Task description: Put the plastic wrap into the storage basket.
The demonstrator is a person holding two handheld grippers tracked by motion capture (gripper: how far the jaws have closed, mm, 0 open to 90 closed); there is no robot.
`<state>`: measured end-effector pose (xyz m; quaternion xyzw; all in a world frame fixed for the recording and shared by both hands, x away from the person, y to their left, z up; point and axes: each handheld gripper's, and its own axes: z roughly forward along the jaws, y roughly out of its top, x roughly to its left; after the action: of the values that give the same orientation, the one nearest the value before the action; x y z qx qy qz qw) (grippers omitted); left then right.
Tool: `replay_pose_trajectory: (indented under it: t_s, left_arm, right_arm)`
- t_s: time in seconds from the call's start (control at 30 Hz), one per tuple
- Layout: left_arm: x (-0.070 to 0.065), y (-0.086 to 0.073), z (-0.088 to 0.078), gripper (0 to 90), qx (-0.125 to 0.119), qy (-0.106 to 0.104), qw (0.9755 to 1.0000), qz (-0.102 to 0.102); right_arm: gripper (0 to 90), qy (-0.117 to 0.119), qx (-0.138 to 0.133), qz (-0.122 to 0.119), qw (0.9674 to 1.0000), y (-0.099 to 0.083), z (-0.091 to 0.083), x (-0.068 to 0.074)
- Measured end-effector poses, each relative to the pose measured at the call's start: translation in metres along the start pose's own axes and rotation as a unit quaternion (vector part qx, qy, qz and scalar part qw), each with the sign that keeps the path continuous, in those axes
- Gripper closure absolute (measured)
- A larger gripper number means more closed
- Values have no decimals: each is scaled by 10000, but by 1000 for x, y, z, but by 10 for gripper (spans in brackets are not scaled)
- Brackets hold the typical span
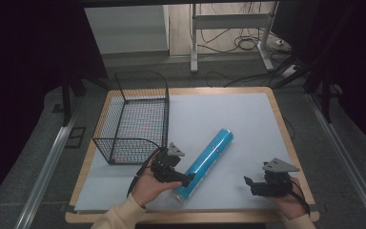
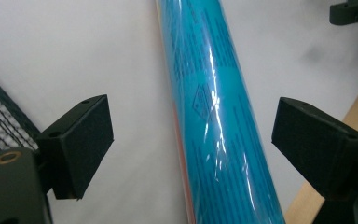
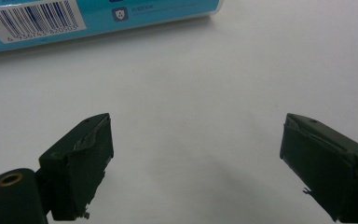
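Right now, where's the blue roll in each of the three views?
High view: blue roll lies diagonally mid-table, right of the wire basket.
Left gripper view: it runs top to bottom between the open jaws.
Right gripper view: its barcoded end crosses the top left.
Shared landmark: the white mat.

High view sits above your side, facing forward and down over the whole table (image 1: 276, 119). Each gripper view rides low, close to the surface – both catch the blue tube (image 2: 214, 116), also in the high view.
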<state>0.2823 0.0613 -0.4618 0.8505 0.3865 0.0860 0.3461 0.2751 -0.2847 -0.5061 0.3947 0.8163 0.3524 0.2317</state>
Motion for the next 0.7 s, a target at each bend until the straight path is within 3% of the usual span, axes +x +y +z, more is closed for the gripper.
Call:
replay_pose_trajectory:
  t_s: [0.27, 0.7]
  left_arm:
    - [-8, 17, 15, 125, 114, -15, 9999, 79]
    - [-18, 44, 41, 122, 512, 29, 9983, 262]
  right_arm:
    - [98, -15, -39, 9, 10000, 1, -1, 1]
    - [98, -26, -116, 6, 9999, 1, -2, 1]
